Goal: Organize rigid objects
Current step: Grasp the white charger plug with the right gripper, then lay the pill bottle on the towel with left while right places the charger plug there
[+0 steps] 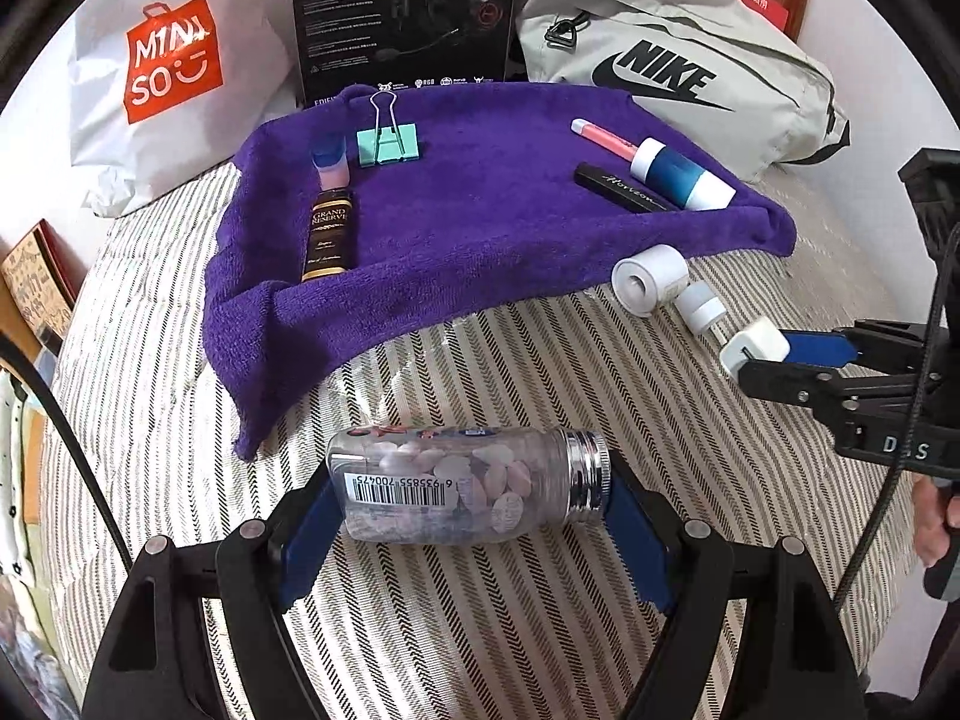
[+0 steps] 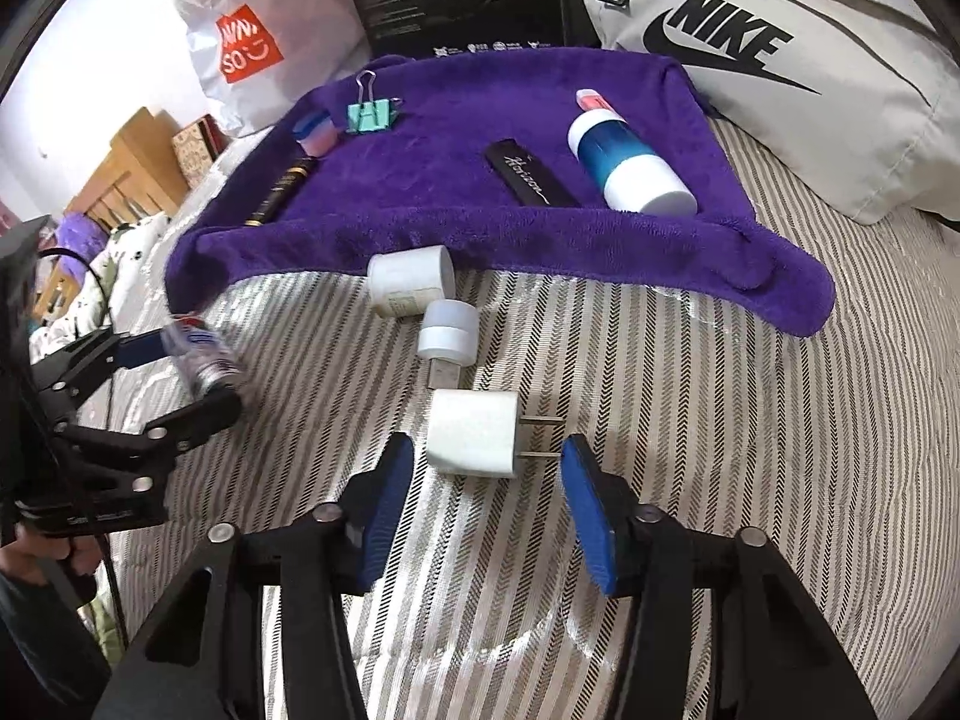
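Observation:
My left gripper [image 1: 468, 498] is shut on a clear pill bottle [image 1: 468, 489] with a silver neck, held sideways above the striped bedcover; it also shows in the right wrist view [image 2: 201, 354]. My right gripper [image 2: 486, 468] is open around a white plug adapter [image 2: 474, 441] lying on the cover, pads apart from its sides. A purple towel [image 1: 480, 210] holds a mint binder clip [image 1: 387, 144], a dark small bottle [image 1: 327, 237], a pink-blue cap [image 1: 330, 162], a black Horizon box [image 1: 624, 195], a blue-white bottle [image 1: 681, 174] and a pink tube [image 1: 603, 138].
A white jar [image 2: 411, 279] and a white USB lamp [image 2: 447, 336] lie between the towel and the adapter. Behind the towel stand a Miniso bag [image 1: 174, 60], a black box [image 1: 408, 12] and a grey Nike bag [image 1: 672, 72]. Wooden furniture [image 2: 132, 174] is at left.

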